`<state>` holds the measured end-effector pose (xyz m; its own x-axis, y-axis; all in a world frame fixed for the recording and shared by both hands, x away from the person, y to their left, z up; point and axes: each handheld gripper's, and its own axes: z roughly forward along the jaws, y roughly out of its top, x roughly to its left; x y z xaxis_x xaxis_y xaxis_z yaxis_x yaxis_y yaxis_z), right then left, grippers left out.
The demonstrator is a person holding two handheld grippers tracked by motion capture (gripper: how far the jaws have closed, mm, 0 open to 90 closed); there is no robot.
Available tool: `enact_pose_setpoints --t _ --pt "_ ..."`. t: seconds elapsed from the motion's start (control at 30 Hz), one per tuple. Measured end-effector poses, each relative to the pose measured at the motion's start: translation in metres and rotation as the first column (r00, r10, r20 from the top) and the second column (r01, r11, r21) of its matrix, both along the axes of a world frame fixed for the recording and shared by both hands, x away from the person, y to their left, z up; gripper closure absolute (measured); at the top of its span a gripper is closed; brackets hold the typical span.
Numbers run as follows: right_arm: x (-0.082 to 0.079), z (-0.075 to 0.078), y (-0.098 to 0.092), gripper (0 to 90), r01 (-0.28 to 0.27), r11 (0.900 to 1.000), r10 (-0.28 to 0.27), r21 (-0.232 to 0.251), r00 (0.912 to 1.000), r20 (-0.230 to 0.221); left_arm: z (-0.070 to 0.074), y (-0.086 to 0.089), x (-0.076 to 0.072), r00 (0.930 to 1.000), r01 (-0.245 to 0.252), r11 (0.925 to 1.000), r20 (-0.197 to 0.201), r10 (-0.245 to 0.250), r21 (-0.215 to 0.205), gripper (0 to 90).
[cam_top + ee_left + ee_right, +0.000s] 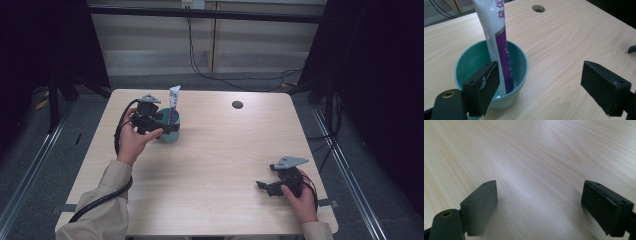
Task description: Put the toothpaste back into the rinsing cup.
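Left gripper (167, 122) fingers standing released beside tube (499, 47) leaning in teal cup (522, 62), near table's far-left corner. Right gripper (265, 186) idling released. Next: likely withdrawing clear.

A wooden table (210, 165) bears a round cable hole (237, 104).
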<state>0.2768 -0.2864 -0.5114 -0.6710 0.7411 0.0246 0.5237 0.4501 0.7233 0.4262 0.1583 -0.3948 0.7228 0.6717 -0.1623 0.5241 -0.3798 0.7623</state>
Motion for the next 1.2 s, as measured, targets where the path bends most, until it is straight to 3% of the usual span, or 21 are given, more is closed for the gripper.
enact_pose_setpoints --t 0.37,1.2 --pt "0.0 0.0 0.0 13.2 0.0 1.0 0.0 0.0 1.0 0.0 0.0 -0.003 -0.01 0.9993 0.034 0.9993 -0.011 -0.035 -0.016 12.9" --pt "0.0 0.0 0.0 13.2 0.0 1.0 0.0 0.002 1.0 -0.001 0.005 -0.012 -0.036 0.992 0.126 0.9909 0.013 -0.126 -0.045 13.4"
